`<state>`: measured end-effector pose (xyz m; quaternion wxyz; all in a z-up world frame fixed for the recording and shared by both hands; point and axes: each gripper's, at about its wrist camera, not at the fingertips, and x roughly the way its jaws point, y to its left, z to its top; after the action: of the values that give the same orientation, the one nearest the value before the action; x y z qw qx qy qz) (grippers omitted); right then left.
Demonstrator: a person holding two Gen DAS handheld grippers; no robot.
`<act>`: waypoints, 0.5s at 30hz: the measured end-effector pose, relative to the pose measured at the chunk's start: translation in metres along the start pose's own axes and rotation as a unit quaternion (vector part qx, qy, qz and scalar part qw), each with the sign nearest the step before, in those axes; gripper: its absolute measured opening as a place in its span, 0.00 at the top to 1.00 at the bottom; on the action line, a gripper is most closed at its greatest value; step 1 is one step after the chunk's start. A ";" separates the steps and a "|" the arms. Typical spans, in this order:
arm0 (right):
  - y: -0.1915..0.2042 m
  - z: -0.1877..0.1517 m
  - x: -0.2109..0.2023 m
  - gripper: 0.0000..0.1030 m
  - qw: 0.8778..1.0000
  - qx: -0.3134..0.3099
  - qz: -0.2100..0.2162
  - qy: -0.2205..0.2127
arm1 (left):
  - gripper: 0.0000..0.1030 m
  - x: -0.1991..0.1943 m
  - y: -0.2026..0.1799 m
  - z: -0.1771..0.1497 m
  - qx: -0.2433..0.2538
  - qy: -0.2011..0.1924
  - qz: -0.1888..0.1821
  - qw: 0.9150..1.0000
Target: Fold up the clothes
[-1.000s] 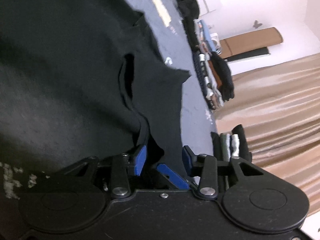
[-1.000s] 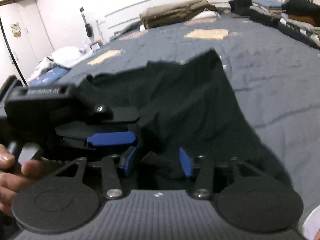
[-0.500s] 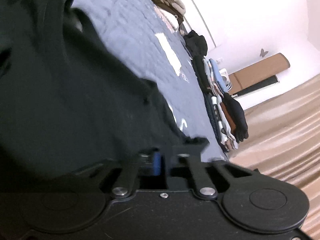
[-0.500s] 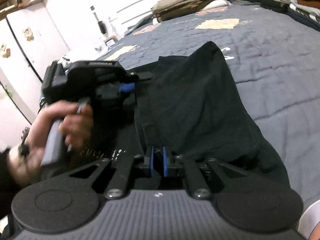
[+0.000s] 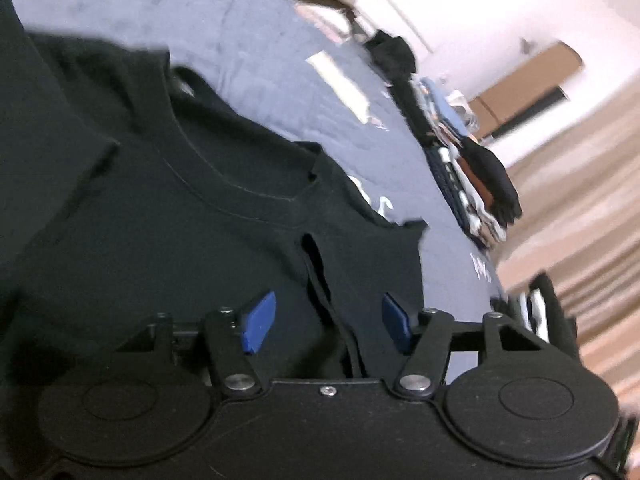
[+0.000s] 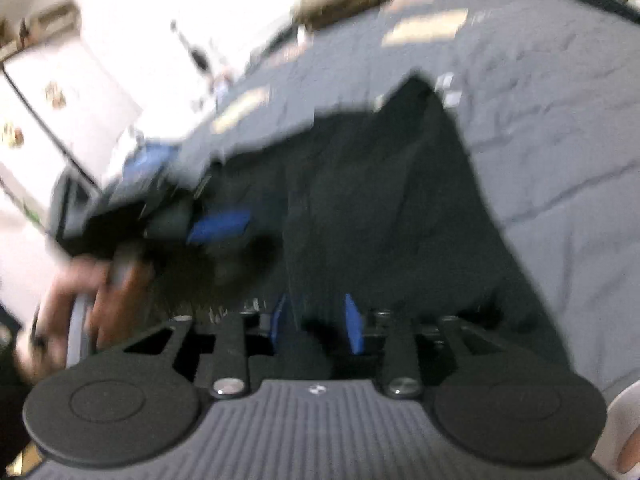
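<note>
We have the black T-shirt (image 5: 168, 216) spread on the grey-blue bed (image 5: 280, 76), its collar turned toward the far end of the bed, where stacks of folded clothes (image 5: 472, 184) line the edge. Our left tongs (image 5: 326, 320) have just been opening and stand apart over the shirt, a loose fold of cloth running up between the blue pads without being pinched. Our right tongs (image 6: 316, 324) have also just been opening; they hang apart beside the shirt's near edge, gripping nothing so far as the blurred right view shows.

The risk from here — with both tongs freed, the fold we laid on the shirt could spring back or slide. If a pad snags that loose ridge as we pull away from the shirt, we would likely drag the layer and wrinkle it.
</note>
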<state>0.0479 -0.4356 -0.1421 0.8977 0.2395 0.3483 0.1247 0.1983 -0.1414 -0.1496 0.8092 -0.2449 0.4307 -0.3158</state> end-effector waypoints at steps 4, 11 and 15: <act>0.009 -0.003 0.013 0.56 1.000 -0.012 0.012 -0.005 | 0.38 -0.057 -0.008 -0.028 0.027 -0.018 0.016 0.999; 0.020 -0.019 0.031 0.56 0.993 -0.070 -0.016 0.092 | 0.35 -0.117 -0.011 -0.077 0.062 -0.022 0.077 0.995; 0.018 -0.011 0.013 0.56 0.996 -0.038 -0.022 0.080 | 0.34 -0.149 -0.005 -0.092 0.058 -0.033 0.103 0.992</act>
<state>0.0487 -0.4109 -0.1472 0.8778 0.1869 0.4191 0.1372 0.0543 -0.0486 -0.1130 0.8639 -0.1619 0.4078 -0.2474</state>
